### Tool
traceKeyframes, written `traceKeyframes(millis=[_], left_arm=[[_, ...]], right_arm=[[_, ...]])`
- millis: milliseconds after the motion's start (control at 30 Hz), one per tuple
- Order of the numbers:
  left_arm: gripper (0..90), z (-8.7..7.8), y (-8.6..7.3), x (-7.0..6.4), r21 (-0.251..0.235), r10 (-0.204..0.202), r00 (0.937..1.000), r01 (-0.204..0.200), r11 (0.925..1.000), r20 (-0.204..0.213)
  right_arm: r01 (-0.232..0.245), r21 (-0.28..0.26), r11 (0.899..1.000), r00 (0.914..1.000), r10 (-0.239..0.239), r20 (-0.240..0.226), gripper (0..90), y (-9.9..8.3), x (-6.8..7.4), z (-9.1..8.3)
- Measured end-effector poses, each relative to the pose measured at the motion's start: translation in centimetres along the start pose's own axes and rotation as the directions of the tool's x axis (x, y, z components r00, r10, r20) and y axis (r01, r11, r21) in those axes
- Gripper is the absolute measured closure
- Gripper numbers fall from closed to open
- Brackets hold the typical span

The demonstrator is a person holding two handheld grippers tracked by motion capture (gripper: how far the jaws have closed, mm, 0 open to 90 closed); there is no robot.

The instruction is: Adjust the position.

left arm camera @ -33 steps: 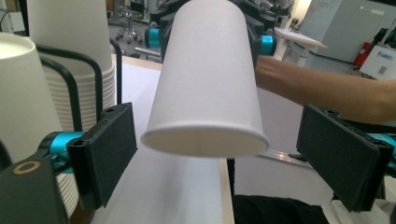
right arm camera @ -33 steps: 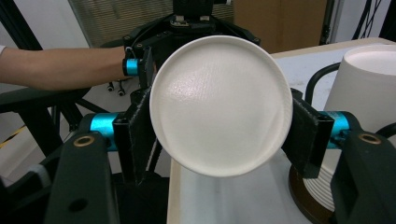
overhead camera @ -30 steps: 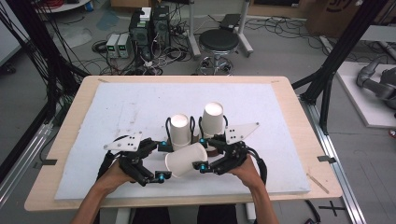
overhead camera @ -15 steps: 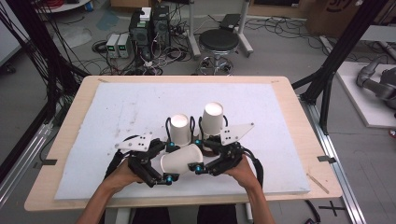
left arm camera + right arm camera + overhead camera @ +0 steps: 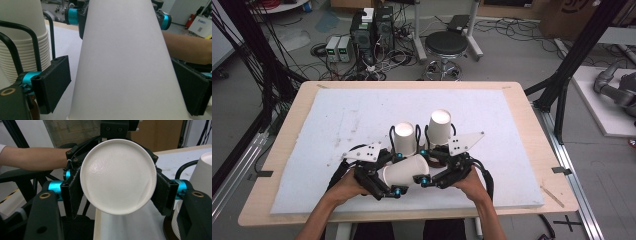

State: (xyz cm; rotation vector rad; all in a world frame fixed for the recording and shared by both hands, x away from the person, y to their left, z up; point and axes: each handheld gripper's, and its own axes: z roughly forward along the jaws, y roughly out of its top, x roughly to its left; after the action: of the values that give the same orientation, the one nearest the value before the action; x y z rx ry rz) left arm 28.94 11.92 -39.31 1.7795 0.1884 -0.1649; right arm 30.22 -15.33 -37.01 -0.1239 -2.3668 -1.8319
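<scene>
Two grippers meet over the near middle of the white mat (image 5: 337, 120) in the high view, with one white paper cup (image 5: 404, 171) lying on its side between them. The left gripper (image 5: 387, 186) comes in from the lower left and has the cup's wide end between its jaws; the right gripper (image 5: 424, 167) comes in from the lower right and closes on the narrow, closed end. Both hands sit low near the table's front edge, forearms rising from the bottom and angling inward. Just behind the grippers stand two stacks of cups in black wire holders, the left stack (image 5: 404, 137) and the right stack (image 5: 440, 126), close to the held cup but apart from it.

From the left gripper view, the cup's side wall (image 5: 125, 62) runs up the middle, tapering away. The jaws stand part-open at the cup's width, the right pad pressed to the wall, the left pad (image 5: 53, 82) just beside it; whether that one touches I cannot tell. A stack of cup rims (image 5: 22, 50) sits at the left behind a wire loop.

From the right gripper view, the cup's round bottom (image 5: 117, 176) faces the camera. The right gripper's own pads (image 5: 75, 192) press the cup on both sides, part-open to the width of the narrow end.
</scene>
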Motion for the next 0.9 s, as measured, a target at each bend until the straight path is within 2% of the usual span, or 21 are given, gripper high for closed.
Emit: traceKeyframes(millis=[267,467,900], left_arm=[[14.3,0.18,0.1,-0.16,0.034,0.008,0.9999,-0.009,0.9994,0.006],[23.8,-0.01,0.11,-0.27,0.04,0.018,0.9998,-0.018,0.999,0.01],[28.9,-0.38,0.14,-0.45,0.046,0.038,0.9993,-0.037,0.9982,-0.005]], right_arm=[[0.008,-0.005,1.0,1.0,-0.008,-0.002,34.8,0.04,0.1,-0.01],[0.011,0.0,1.0,0.9999,-0.011,0.001,34.9,-0.01,0.19,-0.09],[0.023,0.012,1.0,0.9997,-0.023,0.001,35.6,-0.13,0.21,-0.05]])
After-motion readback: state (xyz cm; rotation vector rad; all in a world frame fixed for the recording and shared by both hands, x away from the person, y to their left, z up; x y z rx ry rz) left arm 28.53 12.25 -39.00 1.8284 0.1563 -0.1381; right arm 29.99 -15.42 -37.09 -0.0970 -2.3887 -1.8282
